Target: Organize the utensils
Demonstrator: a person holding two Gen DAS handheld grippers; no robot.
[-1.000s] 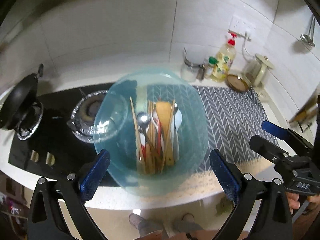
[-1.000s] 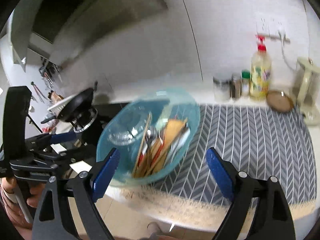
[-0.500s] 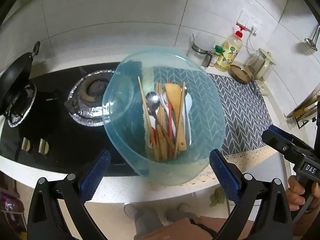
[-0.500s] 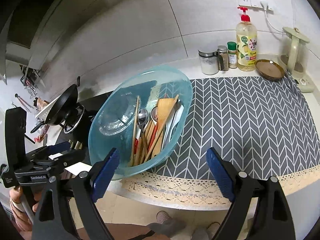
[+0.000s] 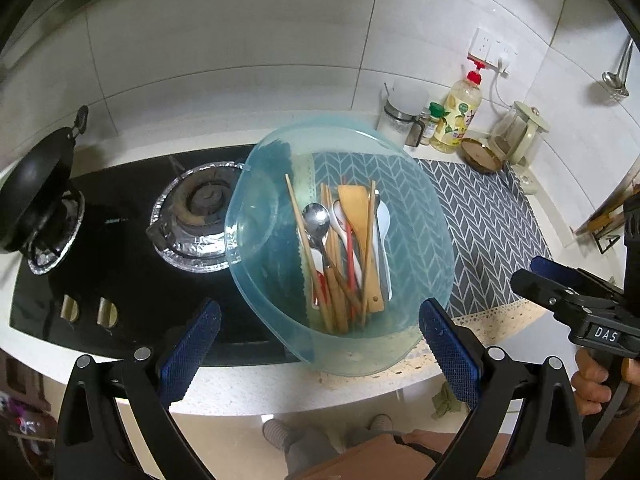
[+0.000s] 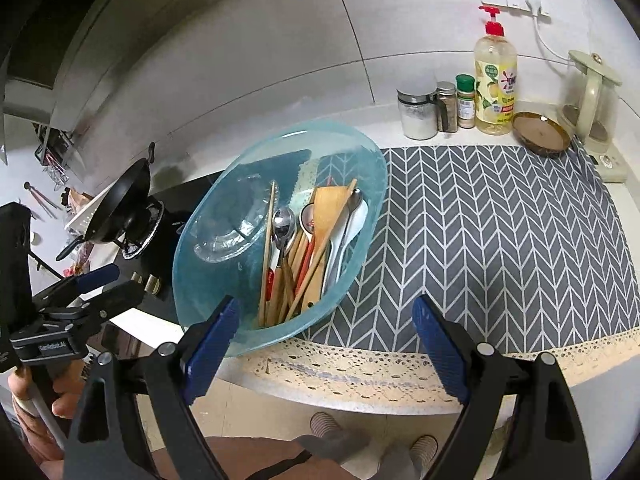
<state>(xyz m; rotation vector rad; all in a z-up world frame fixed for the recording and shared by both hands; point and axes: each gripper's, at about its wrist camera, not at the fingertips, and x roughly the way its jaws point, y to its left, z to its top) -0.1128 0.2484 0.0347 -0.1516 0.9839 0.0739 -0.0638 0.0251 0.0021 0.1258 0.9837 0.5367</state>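
A clear blue plastic bowl (image 5: 424, 240) sits on the counter's front edge, half over the stove and half over the grey mat; it also shows in the right wrist view (image 6: 360, 168). In it lie a wooden spatula (image 5: 358, 216), a steel spoon (image 5: 316, 216), white spoons, chopsticks and red-handled pieces, seen too in the right wrist view as a pile of utensils (image 6: 308, 248). My left gripper (image 5: 320, 344) is open and empty, held in front of the bowl. My right gripper (image 6: 326, 348) is open and empty, in front of the bowl's right side.
A black gas stove (image 5: 120, 248) with a foil-lined burner and a black pan (image 5: 32, 196) lies left. The grey herringbone mat (image 6: 500, 232) lies right. Jars, a soap bottle (image 6: 495, 80), a brown dish and a kettle (image 6: 592, 100) stand along the tiled back wall.
Both grippers have pulled back and risen, so the bowl and counter show from higher and farther. The bowl and utensils have not moved. Both grippers stay open.
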